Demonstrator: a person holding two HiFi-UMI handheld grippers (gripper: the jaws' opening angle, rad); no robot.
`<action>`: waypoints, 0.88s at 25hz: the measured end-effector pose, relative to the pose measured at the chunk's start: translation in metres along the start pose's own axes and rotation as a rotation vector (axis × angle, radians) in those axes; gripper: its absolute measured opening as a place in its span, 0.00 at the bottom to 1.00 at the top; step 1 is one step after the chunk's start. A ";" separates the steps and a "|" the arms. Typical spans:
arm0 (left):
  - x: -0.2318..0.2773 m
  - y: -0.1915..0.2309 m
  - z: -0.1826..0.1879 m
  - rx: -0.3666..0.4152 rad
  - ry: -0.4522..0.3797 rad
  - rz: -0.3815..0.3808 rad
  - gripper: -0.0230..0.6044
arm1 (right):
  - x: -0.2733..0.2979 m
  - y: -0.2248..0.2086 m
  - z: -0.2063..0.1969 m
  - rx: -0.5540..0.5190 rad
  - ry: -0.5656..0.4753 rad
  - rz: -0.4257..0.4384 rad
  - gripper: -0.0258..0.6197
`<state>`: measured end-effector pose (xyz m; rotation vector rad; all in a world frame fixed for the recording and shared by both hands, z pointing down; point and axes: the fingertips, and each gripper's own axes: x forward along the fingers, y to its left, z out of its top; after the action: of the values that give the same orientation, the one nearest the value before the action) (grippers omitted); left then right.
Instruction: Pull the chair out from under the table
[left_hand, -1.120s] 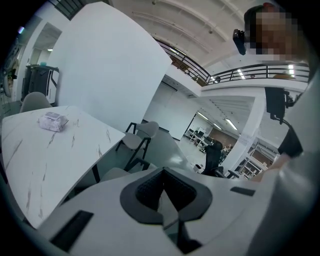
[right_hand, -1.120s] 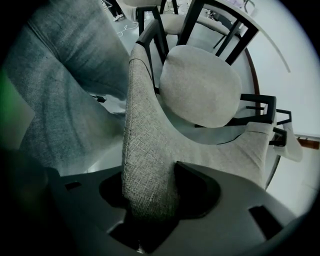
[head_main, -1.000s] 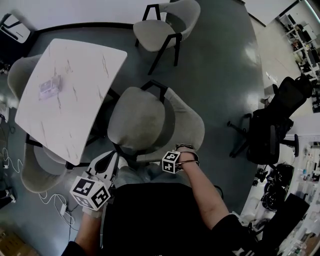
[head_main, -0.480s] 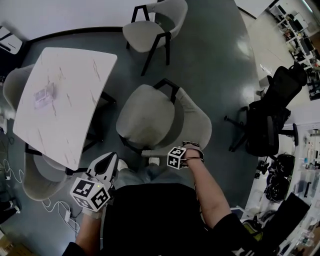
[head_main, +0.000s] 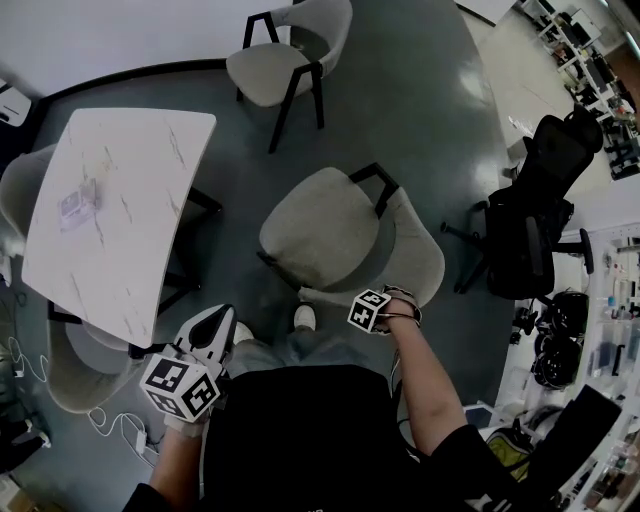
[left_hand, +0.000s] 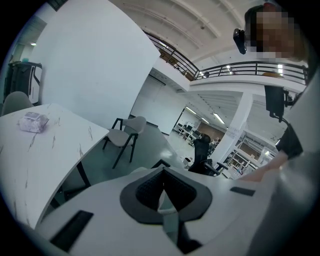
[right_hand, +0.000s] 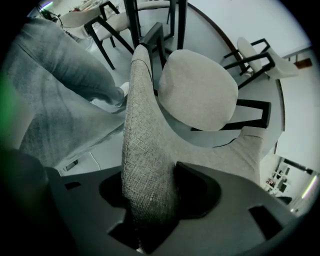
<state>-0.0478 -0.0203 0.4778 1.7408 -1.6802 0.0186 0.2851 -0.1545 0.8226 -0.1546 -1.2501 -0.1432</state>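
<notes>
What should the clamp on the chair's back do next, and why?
Probably open the right gripper and let go: its jaws pinch the backrest of the chair, which already stands clear of the table, bare floor between them.

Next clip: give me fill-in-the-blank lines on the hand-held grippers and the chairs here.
The right hand-held gripper is clamped on the nearest grey chair's ____.
The left hand-held gripper has its jaws together and holds ____.
In the head view, the black office chair stands near the ____ edge.
Missing words: backrest; nothing; right.
</notes>
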 end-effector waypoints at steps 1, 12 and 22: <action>0.002 -0.001 0.000 0.003 0.002 -0.004 0.04 | 0.002 0.001 -0.006 0.024 -0.001 0.008 0.36; 0.027 -0.023 -0.001 0.055 0.062 -0.084 0.04 | 0.022 0.016 -0.067 0.232 0.001 0.078 0.37; 0.057 -0.050 -0.005 0.114 0.140 -0.177 0.04 | 0.038 0.034 -0.105 0.355 0.006 0.114 0.37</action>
<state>0.0071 -0.0727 0.4850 1.9215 -1.4447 0.1541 0.4014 -0.1423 0.8247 0.0815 -1.2383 0.1770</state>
